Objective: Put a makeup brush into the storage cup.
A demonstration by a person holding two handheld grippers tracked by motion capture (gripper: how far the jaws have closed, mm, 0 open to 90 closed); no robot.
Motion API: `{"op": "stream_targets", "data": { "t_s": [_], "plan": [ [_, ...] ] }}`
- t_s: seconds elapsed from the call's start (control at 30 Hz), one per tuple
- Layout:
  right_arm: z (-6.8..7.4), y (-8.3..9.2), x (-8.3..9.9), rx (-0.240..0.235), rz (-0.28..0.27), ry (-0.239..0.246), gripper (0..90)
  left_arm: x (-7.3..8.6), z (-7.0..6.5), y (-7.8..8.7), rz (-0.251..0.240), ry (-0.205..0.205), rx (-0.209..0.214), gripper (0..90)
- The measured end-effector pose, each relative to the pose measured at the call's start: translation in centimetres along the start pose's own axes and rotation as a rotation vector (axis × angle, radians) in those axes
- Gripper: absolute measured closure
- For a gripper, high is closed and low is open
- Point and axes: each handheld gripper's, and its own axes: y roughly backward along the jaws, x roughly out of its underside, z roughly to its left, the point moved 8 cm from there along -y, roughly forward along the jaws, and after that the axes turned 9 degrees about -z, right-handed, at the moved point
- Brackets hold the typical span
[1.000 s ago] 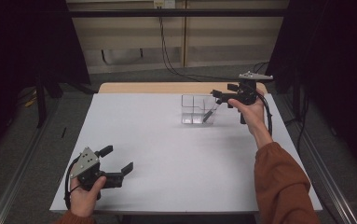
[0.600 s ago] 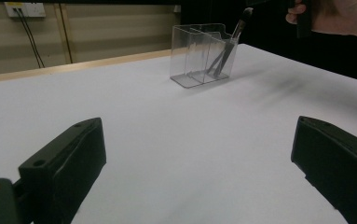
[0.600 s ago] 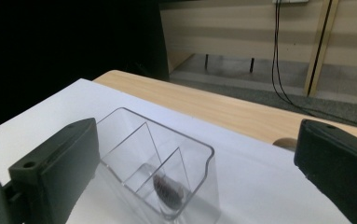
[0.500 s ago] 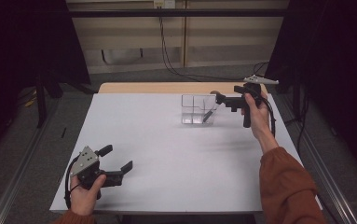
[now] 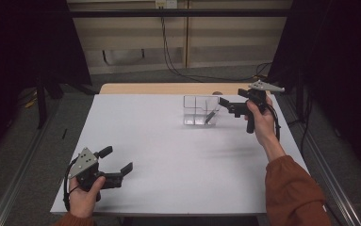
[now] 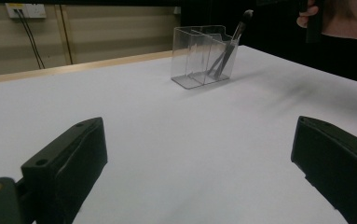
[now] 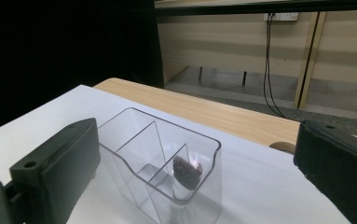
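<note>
High view, right gripper: you are holding it with jaws spread wide, having just been opening, nothing between them, just right of the organizer.
Makeup brush: leaning bristles-up in the right compartment of the clear organizer.
Left gripper: you are resting it agape, empty, near the white table front edge.

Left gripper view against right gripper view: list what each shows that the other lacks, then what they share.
The left gripper view alone shows the makeup brush's slim handle leaning in the box, and the person's right hand beyond it. The right gripper view alone looks down on the brush's dark bristle head, with the light wooden table edge behind. Both share the clear plastic divided organiser box, the white tabletop and open black jaws.
</note>
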Motion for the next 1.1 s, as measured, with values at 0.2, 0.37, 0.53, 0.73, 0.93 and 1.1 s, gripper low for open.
{"op": "stream_targets", "data": {
  "t_s": [0.2, 0.37, 0.53, 0.73, 0.93, 1.1],
  "plan": [
    [0.3, 1.4, 0.4, 0.009, -0.011, 0.013, 0.0, 0.0, 0.2, -0.1, -0.003, -0.001, -0.002, 3.5],
    [0.5, 2.9, 0.8, 0.012, -0.014, 0.014, 0.0, -0.1, 0.0, -0.1, -0.008, -0.007, 0.002, 3.3],
    [1.1, 4.5, 0.9, 0.001, -0.037, 0.017, 0.0, -0.2, 0.0, 0.0, -0.012, -0.013, 0.003, 3.3],
    [1.9, 6.4, 1.7, -0.005, -0.041, 0.026, 0.0, -0.2, 0.1, 0.2, -0.016, -0.013, -0.003, 3.4],
    [2.2, 8.2, 2.7, 0.005, -0.054, 0.018, 0.0, -0.1, 0.1, 0.1, -0.010, -0.014, -0.006, 3.4],
    [2.9, 9.4, 3.3, 0.017, -0.051, 0.030, 0.0, -0.2, 0.1, 0.1, -0.025, -0.001, -0.009, 3.4]
  ]
}}
